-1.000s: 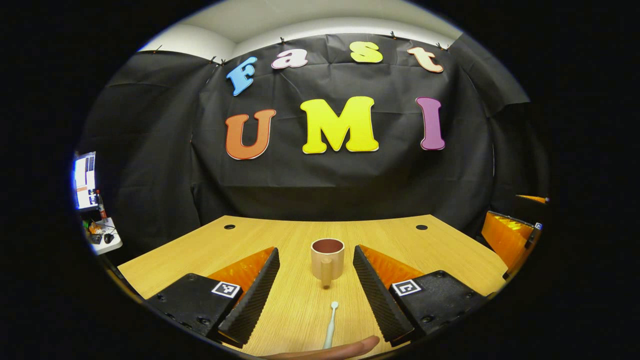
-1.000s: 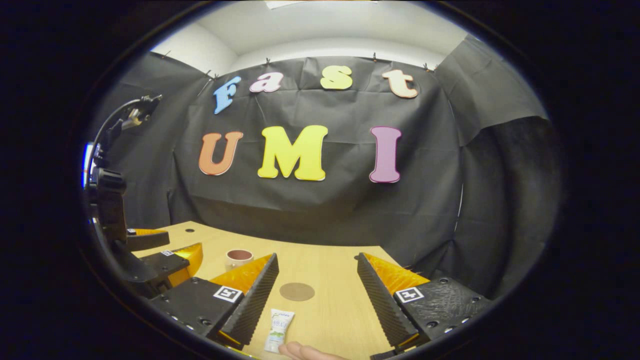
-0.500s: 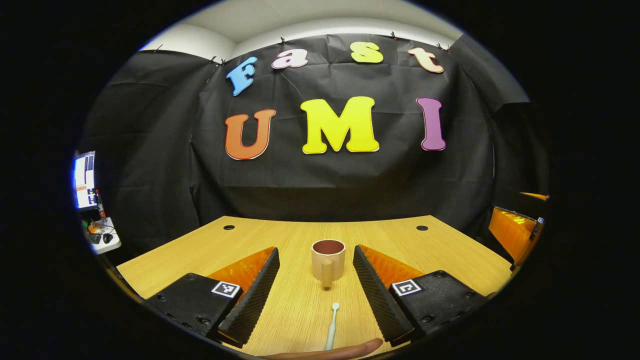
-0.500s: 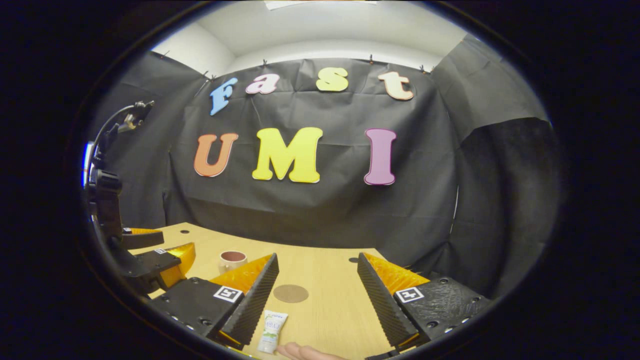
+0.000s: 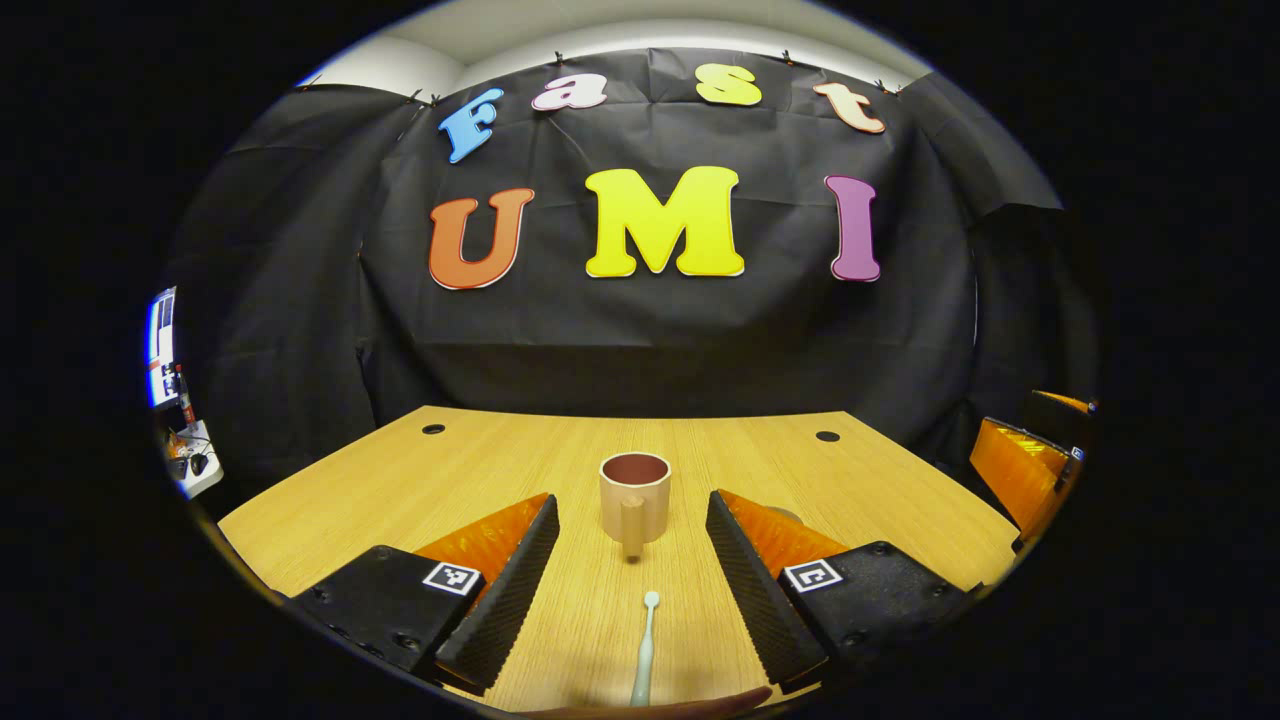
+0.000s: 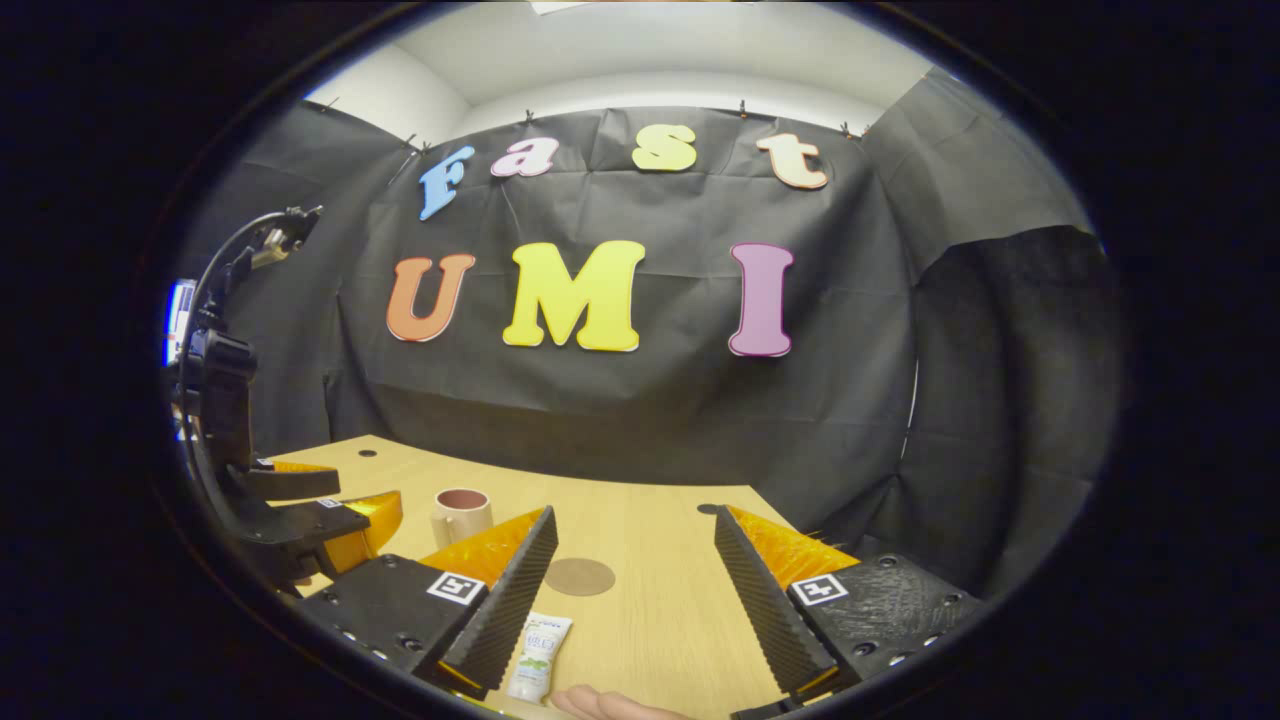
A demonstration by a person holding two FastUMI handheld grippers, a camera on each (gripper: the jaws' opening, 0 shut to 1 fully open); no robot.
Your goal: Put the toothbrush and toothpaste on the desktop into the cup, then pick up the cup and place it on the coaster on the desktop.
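Left claw (image 5: 630, 570) gapes wide over the bench (image 5: 400, 480), holding nothing; the toothbrush (image 5: 644, 650) lies between its fingers, the cup (image 5: 633, 495) upright just beyond; right claw (image 6: 632, 580) gapes wide too, empty; toothpaste (image 6: 538, 643) lies by its left finger, coaster (image 6: 580, 576) farther, cup (image 6: 460, 514) beyond on the left.

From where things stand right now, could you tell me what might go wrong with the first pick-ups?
The toothbrush is thin and lies flat, so the open left gripper may slip off it. The cup stands just ahead and could be knocked. The toothpaste lies beside one finger of the open right gripper, off-centre.
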